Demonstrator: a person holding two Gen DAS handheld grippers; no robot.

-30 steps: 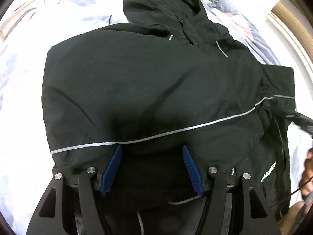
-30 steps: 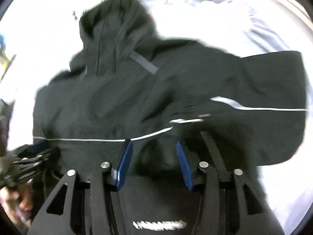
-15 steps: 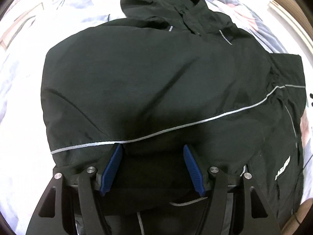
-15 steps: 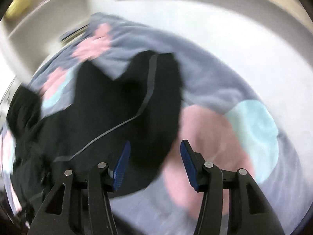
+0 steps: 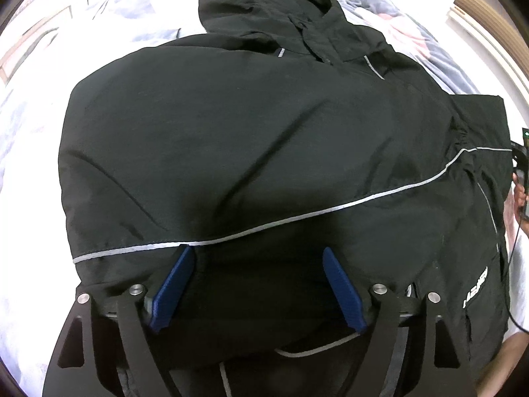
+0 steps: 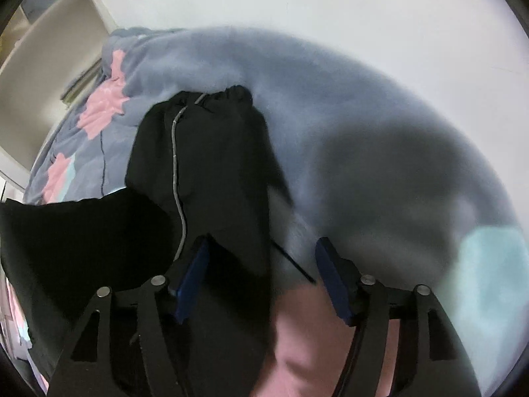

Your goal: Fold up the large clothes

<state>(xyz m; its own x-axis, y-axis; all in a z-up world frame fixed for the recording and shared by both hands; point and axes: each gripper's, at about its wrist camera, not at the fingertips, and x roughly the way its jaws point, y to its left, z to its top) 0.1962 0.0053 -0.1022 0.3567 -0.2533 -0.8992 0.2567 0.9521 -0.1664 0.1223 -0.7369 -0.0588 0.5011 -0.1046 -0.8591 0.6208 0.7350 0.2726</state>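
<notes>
A black hooded jacket (image 5: 251,139) with thin grey piping lies spread on a bed, hood at the far end. My left gripper (image 5: 256,254) is open, its blue pads just above the jacket's near part with fabric between them. In the right wrist view a black sleeve (image 6: 205,172) of the jacket runs away from me over a blanket. My right gripper (image 6: 261,248) is open, hovering over the sleeve's near part, the left pad over the fabric, the right pad over the blanket.
A grey-blue blanket (image 6: 363,132) with pink and mint patches lies under the sleeve and at the far right in the left wrist view (image 5: 413,33). White bedding (image 5: 29,132) lies left. Pale shelving (image 6: 49,49) stands far left. A hand with the other gripper (image 5: 520,182) is at the right edge.
My right gripper swung away from the jacket body to the right, over the sleeve on the blanket. The left gripper stayed over the jacket, nearly still.
</notes>
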